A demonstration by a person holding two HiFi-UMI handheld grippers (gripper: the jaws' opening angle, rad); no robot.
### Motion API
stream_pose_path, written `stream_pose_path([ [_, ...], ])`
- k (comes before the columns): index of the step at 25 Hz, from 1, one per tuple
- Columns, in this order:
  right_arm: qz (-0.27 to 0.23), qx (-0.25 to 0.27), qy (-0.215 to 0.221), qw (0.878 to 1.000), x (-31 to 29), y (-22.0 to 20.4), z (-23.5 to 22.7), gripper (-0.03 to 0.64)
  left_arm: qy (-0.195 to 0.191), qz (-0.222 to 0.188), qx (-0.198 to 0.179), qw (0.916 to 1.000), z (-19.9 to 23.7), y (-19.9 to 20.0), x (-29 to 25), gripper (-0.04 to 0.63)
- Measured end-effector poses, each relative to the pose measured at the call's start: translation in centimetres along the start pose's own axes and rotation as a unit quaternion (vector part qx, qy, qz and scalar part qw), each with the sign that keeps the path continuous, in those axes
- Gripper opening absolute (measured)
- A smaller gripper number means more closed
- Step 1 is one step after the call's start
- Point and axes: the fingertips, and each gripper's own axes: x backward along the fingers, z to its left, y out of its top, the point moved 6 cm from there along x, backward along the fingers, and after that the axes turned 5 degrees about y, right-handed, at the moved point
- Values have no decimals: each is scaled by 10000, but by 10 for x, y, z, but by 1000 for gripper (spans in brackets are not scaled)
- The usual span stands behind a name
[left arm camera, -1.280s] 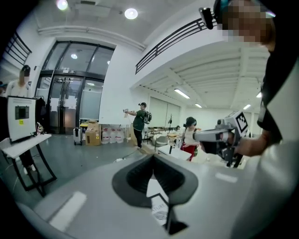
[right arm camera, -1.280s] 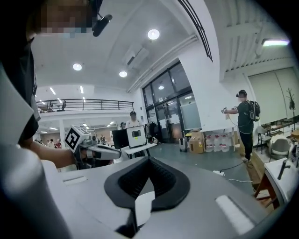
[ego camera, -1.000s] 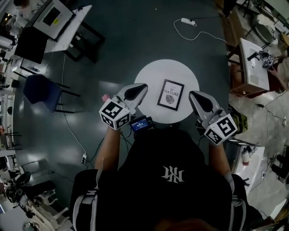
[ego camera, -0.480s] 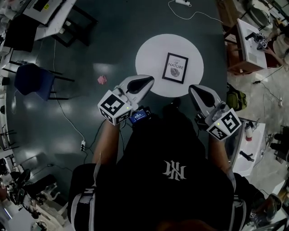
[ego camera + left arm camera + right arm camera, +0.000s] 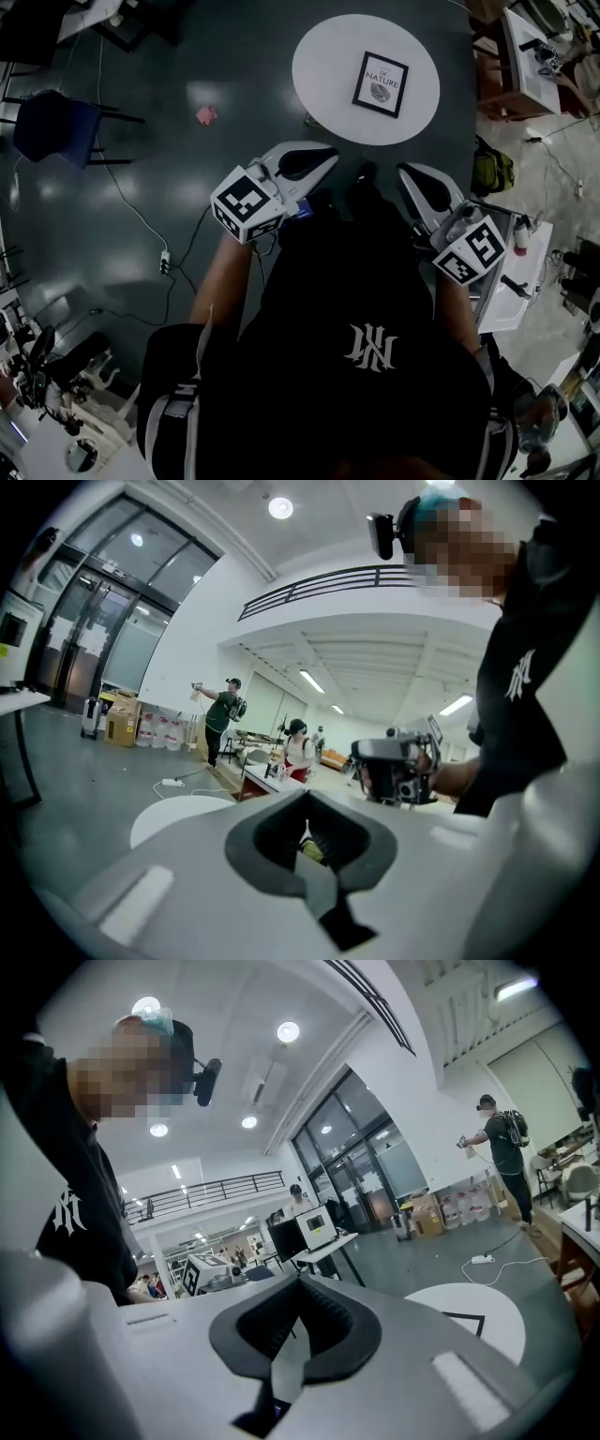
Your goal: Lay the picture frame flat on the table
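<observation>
At upper right, the frame (image 5: 381, 83) lies flat on the table (image 5: 323, 56), well apart from our left hand-held gripper (image 5: 314, 161) and right hand-held gripper (image 5: 417, 186), both closed and empty; a needless reach could nudge it off.

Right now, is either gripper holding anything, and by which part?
Nothing is held: the left gripper and right gripper are shut and empty; the picture frame lies on the table, away from both.
</observation>
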Motion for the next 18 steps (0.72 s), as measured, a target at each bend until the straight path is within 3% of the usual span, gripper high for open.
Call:
stream_pose_path([
  [11, -17, 277, 553, 9981, 3, 4, 15, 0, -86, -84, -314, 9994, -31, 9, -4, 3],
  [18, -246, 221, 608, 9976, 58, 7, 0, 0, -198, -80, -395, 9990, -72, 17, -49, 3],
])
